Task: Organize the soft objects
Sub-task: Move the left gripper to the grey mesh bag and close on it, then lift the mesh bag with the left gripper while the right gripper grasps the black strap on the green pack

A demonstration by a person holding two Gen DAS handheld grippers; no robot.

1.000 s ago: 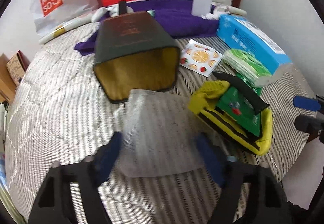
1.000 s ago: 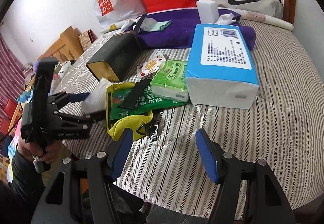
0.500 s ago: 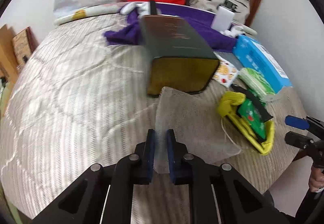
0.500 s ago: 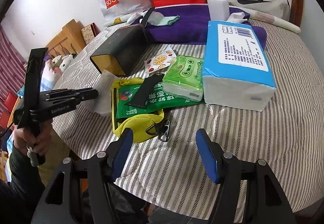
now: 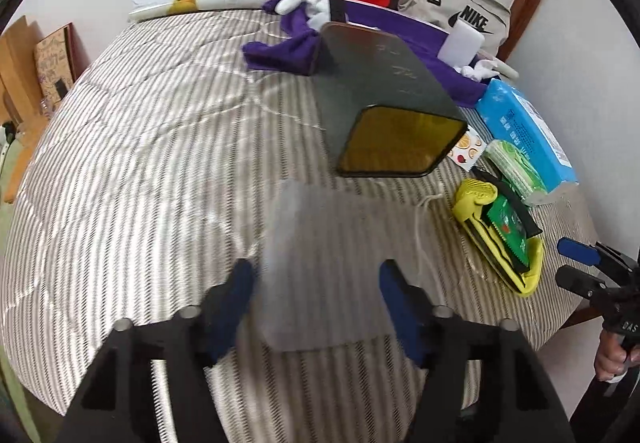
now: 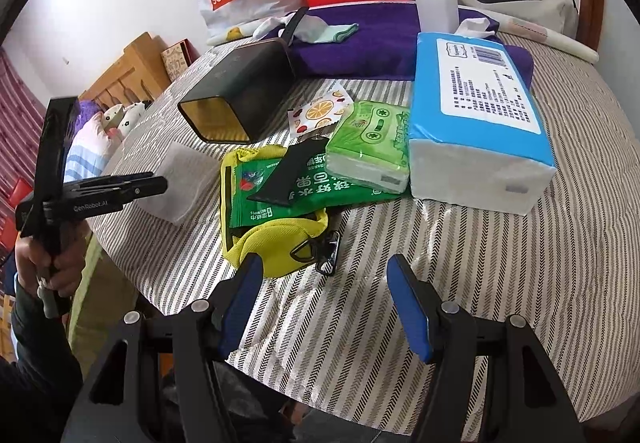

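Left hand-held gripper [image 5: 316, 303] tilts steeply down, jaws opening around the mesh pouch [image 5: 324, 267]; right hand-held gripper [image 6: 324, 307] released.

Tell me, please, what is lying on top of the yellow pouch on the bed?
On the yellow pouch lies a green snack packet, with a black strap across it. A green tissue pack overlaps the packet's far end. The pouch's middle is covered, so anything beneath cannot be seen.

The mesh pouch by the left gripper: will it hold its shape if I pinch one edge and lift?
Probably not. The mesh pouch looks thin and see-through, the bed's stripes showing through it, so expect it to droop. It seems very light and may drift or snag. Its loose cord could trail. The left gripper's jaws are opening around it.
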